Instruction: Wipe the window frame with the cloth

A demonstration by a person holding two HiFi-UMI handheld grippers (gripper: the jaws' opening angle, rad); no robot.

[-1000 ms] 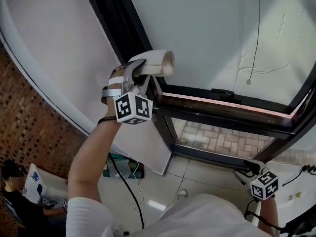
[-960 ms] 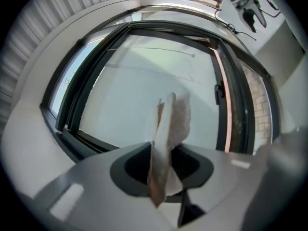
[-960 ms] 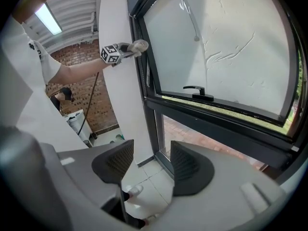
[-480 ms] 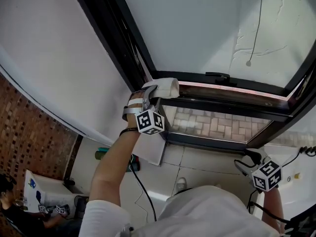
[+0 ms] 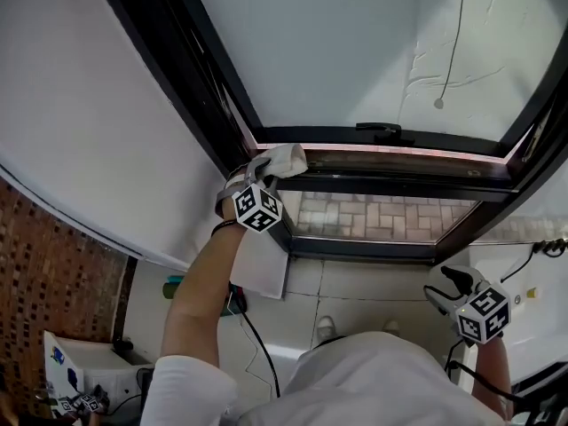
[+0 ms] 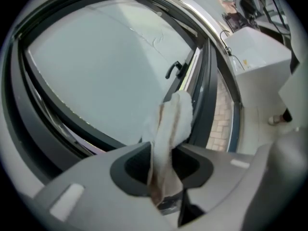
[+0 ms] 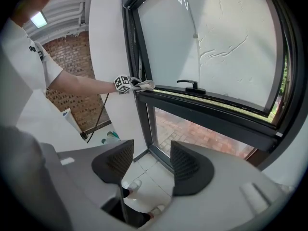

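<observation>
A rolled white cloth [image 5: 284,159] is clamped in my left gripper [image 5: 264,174], which is shut on it. The cloth presses into the lower left corner of the black window frame [image 5: 390,185], where the upright meets the horizontal bar. In the left gripper view the cloth [image 6: 172,121] sticks out from between the jaws towards the frame [image 6: 204,76] and its handle [image 6: 174,70]. My right gripper [image 5: 446,281] hangs low at the right, open and holding nothing. The right gripper view shows its jaws [image 7: 151,162] apart over the floor, with the left gripper [image 7: 136,84] far off at the frame.
A white wall panel [image 5: 98,122] lies left of the frame, with brick wall [image 5: 53,273] beyond it. A pull cord [image 5: 439,103] hangs over the glass. Bottles [image 5: 176,287] and a black cable [image 5: 257,349] lie on the tiled floor. A white unit [image 5: 532,282] stands at right.
My left gripper has slid down the frame's left upright with the cloth, reaching the lower corner. The right gripper has stayed low and open.
</observation>
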